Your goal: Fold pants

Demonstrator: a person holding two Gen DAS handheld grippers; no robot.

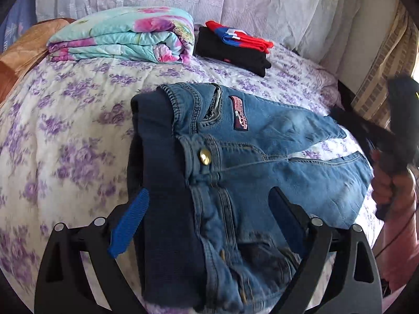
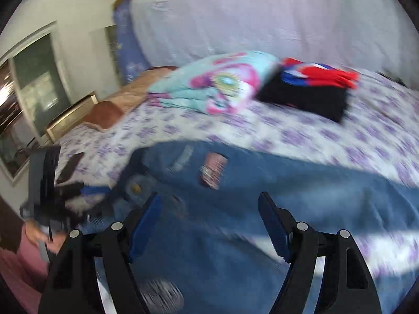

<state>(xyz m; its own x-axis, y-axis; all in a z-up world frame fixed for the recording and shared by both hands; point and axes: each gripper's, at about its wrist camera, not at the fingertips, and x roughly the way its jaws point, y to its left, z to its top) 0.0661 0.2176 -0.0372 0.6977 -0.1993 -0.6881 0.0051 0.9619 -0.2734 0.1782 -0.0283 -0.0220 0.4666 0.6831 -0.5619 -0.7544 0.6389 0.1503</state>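
I hold the left gripper (image 1: 209, 225) spread wide over the jeans (image 1: 262, 157) waistband; the right gripper (image 2: 209, 225) is likewise released; I recommend pinching both layers squarely.

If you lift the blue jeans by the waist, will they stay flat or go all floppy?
Probably floppy: the jeans already sag and wrinkle on the bed. The legs would likely dangle, since they lie spread apart. The thick denim and dark waistband suggest some weight, so the open left tongs may need a firm bite.

Faded blue jeans (image 1: 262, 151) with gold button (image 1: 204, 156); purple-flowered white bedspread (image 1: 65, 130); at twelve o'clock, turquoise-pink floral quilt (image 1: 123, 36).
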